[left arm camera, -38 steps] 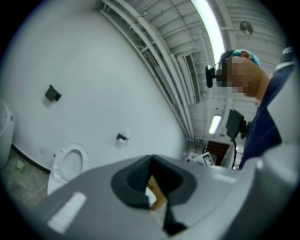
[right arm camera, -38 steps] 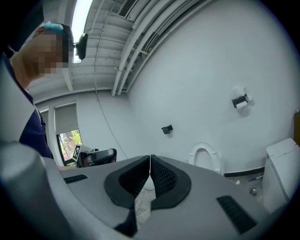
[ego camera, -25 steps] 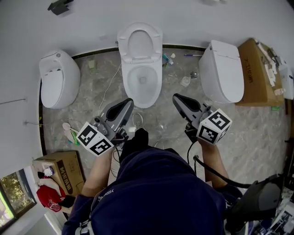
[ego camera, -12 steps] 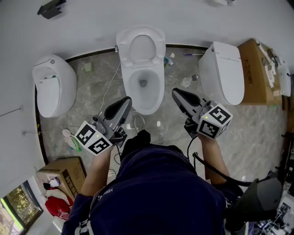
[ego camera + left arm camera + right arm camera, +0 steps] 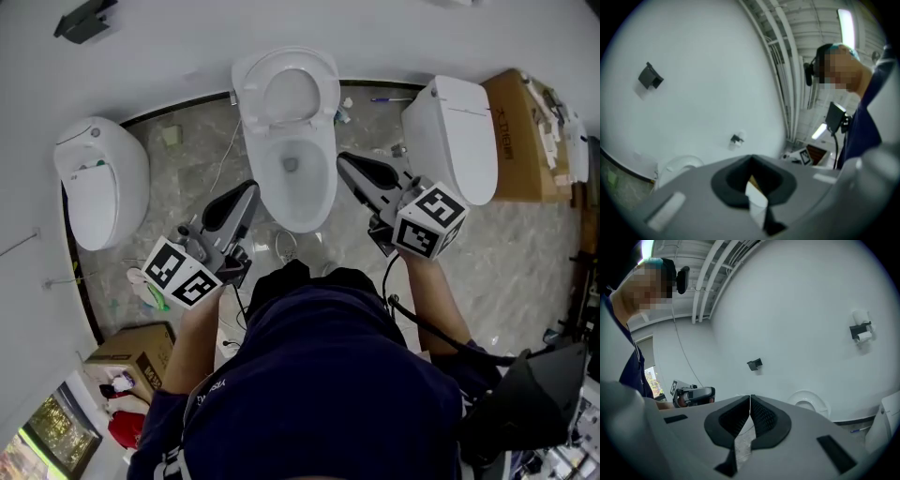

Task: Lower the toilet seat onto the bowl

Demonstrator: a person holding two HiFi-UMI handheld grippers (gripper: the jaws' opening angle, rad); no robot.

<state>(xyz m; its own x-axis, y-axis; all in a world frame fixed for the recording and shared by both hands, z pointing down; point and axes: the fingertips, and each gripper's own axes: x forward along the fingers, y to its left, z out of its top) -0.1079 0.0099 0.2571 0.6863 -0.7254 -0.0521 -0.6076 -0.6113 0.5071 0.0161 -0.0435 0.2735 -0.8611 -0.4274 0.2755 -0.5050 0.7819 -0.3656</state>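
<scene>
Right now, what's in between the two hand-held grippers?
In the head view, the white toilet bowl, seat raised, sits between the left hand-held gripper and the right hand-held gripper.

Right claw [image 5: 750, 397], tips together, before upright toilet seat [image 5: 819, 403]

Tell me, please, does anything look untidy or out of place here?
Yes: small litter lies scattered on the grey marble floor around the middle white ceramic toilet, and a thin white cable trails loose beside it. Nothing looks broken.

Open way to the bowl [image 5: 298, 216] — raised seat [image 5: 251, 84] stands behind it.
</scene>
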